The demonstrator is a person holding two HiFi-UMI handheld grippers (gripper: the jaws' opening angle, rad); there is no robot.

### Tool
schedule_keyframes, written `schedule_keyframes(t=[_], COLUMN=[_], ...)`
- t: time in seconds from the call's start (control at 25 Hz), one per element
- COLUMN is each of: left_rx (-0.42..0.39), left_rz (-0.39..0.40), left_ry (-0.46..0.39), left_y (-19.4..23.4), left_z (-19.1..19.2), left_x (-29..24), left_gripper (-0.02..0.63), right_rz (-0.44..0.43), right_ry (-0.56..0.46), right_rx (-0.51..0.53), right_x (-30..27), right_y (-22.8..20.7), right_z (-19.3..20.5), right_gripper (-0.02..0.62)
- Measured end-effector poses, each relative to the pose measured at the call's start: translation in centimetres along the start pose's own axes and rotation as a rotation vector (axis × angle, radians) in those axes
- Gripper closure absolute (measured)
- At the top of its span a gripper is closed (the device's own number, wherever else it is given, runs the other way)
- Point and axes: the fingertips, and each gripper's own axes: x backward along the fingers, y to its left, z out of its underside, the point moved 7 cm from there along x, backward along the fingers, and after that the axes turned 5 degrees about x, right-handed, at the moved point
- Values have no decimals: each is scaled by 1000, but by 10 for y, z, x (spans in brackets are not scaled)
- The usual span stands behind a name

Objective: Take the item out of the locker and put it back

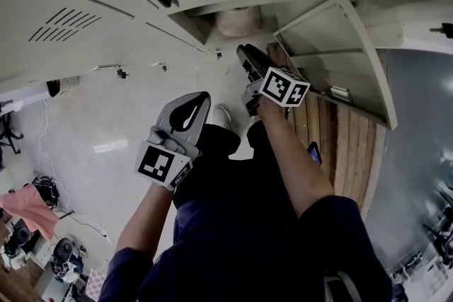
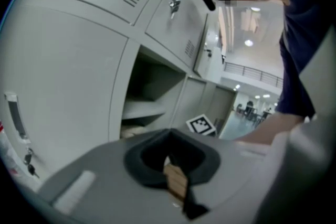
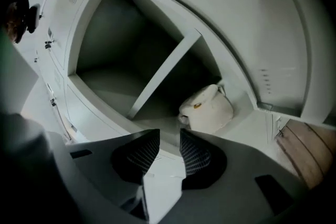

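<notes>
1. Grey lockers fill the background; the right gripper faces an open compartment, jaws apart, nothing between.
2. Left gripper is closed, empty.
3. Cream bag sits inside, at one o'clock of the right jaws; only the left gripper view shows a lit hall.

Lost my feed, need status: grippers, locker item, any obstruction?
Left gripper jaws shut. Right gripper jaws open, empty. Cream rounded pouch inside open grey metal locker. Nothing blocks it.

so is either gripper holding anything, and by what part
Nothing is held. The right gripper is open, the white bag lying free in the locker; the left gripper is shut, empty.
</notes>
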Motion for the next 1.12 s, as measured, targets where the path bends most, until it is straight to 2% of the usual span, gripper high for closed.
schedule_keyframes(t=[0.48, 1.12], left_rx=[-17, -6], left_rz=[12, 25], left_ry=[52, 98], left_y=[26, 39], left_z=[47, 57], left_x=[-43, -55], left_gripper=[602, 603], right_rz=[7, 17], right_ry=[-97, -137], right_rx=[-249, -347], right_x=[-50, -75], right_y=[-70, -96], right_z=[31, 31], right_gripper=[483, 477])
